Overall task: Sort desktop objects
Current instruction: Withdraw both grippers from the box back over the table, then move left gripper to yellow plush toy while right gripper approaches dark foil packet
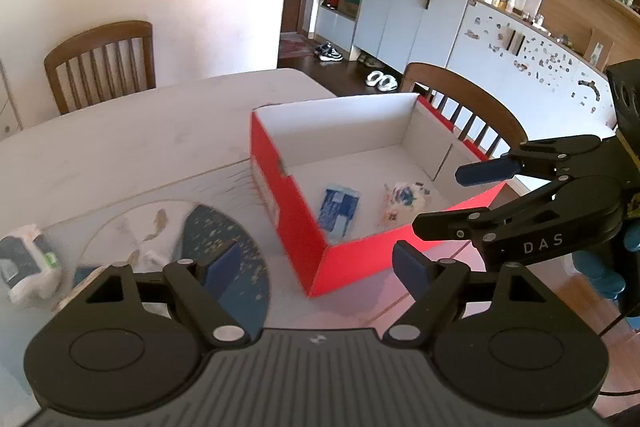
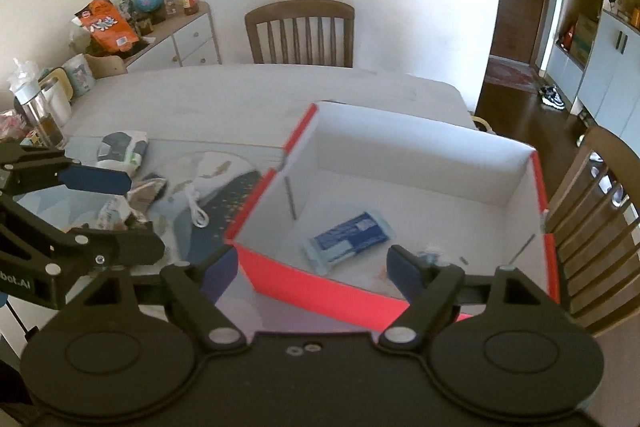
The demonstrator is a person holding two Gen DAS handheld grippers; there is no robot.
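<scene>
Right wrist: one red box (image 2: 320, 291) holding two packets (image 2: 347, 241); both grippers' fingers (image 2: 404, 267) spread wide, empty.

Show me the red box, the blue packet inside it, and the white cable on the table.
red box (image 2: 320, 291): right wrist view, on its red near wall.
blue packet (image 2: 346, 239): right wrist view, on the middle of its dark blue label.
white cable (image 2: 197, 209): right wrist view, on its looped end over the mat.
</scene>
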